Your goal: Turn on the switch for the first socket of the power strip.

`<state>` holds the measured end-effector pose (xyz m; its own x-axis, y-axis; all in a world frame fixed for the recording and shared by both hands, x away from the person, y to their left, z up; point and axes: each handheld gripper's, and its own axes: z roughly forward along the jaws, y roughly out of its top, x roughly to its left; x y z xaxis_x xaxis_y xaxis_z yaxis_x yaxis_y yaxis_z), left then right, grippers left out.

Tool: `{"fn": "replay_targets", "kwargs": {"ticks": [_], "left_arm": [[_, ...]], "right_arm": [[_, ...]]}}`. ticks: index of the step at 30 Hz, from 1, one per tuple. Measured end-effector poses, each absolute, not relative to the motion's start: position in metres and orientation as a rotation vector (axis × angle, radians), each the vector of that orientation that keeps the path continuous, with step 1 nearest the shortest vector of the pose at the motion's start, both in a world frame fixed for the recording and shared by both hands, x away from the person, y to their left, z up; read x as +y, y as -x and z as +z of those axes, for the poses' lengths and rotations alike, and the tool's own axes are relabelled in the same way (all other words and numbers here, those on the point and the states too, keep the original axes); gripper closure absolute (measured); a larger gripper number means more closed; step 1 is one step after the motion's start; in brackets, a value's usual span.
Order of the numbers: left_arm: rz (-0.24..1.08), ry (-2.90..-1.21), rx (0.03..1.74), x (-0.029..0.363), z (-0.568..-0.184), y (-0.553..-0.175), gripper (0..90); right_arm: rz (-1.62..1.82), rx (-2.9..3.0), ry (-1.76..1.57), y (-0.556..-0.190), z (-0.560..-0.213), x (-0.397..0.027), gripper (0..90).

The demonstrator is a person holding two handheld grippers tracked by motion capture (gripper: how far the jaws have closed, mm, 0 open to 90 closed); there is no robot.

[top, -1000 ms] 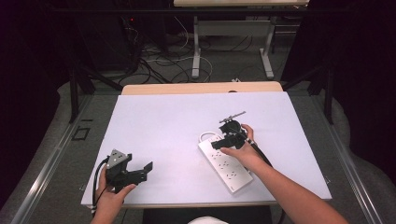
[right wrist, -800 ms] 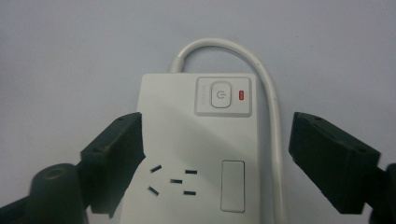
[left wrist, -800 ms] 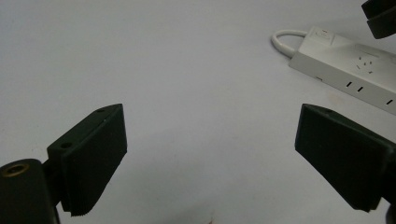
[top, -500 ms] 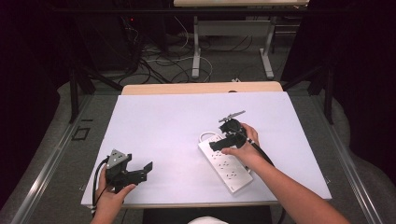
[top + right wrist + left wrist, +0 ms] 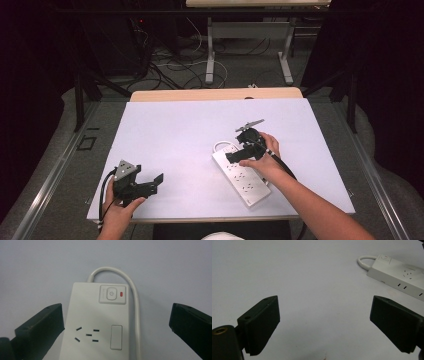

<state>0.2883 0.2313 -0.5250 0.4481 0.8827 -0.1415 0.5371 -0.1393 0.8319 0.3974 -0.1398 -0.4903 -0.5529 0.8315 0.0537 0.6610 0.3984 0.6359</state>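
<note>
A white power strip lies slantwise on the white table, right of centre. My right gripper hangs over its far end. In the right gripper view that gripper is open and its jaws have just been opening. The strip's switch end lies under the gap without touching either pad. A power button sits beside a lit red lamp, and the white cord loops round the end. My left gripper rests at the front left, open and empty, facing the strip.
Bare white tabletop spreads between the two grippers and toward the far edge. A wooden strip borders the table's back. Beyond it, cables and the legs of another table stand on the floor. Dark frame bars flank the left.
The right gripper's jaws stand wider apart over the strip's switch end than a second ago. Both hands have hardly shifted.
</note>
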Motion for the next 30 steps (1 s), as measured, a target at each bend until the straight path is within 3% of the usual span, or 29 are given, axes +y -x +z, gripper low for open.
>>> {"fn": "replay_targets", "kwargs": {"ticks": [30], "left_arm": [[0.51,-1.808,1.208,0.231,-0.526,-0.29,0.3]], "right_arm": [[1.005,2.288,-1.286,-0.358,-0.475,-0.188,0.0]]}}
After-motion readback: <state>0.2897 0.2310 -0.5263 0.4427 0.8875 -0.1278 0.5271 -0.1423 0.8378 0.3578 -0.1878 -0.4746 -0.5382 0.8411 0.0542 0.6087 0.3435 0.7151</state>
